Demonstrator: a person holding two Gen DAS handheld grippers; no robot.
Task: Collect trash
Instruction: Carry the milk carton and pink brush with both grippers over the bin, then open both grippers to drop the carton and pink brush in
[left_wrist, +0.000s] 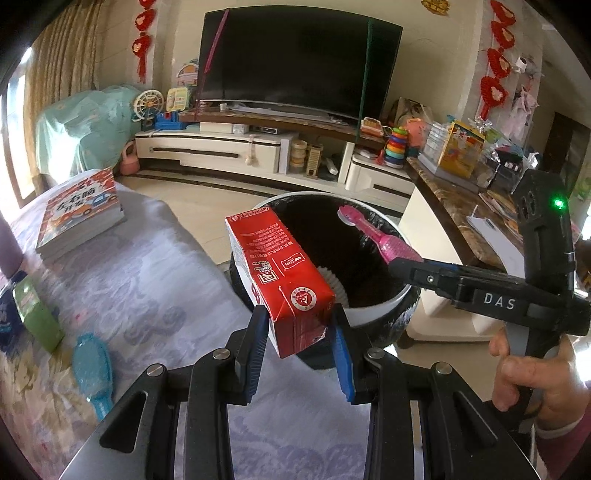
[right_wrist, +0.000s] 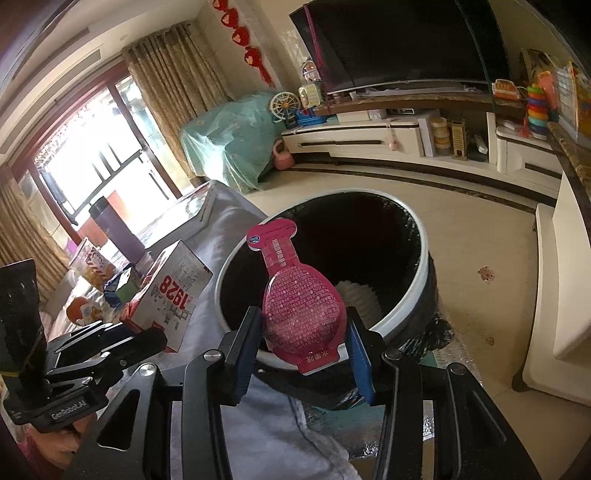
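Observation:
My left gripper (left_wrist: 297, 341) is shut on a red drink carton (left_wrist: 282, 273) and holds it at the near rim of the round bin (left_wrist: 369, 314), which has a black liner and a white rim. My right gripper (right_wrist: 303, 345) is shut on a pink bulb-shaped pouch (right_wrist: 295, 295) and holds it over the near rim of the bin (right_wrist: 417, 288). In the left wrist view the right gripper (left_wrist: 400, 266) reaches in from the right with the pouch (left_wrist: 373, 234) above the bin's opening. A white ribbed paper cup (right_wrist: 358, 295) lies inside the bin.
On the patterned tablecloth (left_wrist: 155, 295) lie a stack of books (left_wrist: 79, 212), a green packet (left_wrist: 37, 314) and a blue hairbrush (left_wrist: 92, 369). A TV stand (left_wrist: 229, 147) and a marble counter (left_wrist: 454, 199) stand beyond the bin. The other gripper with its carton (right_wrist: 170, 295) shows at left.

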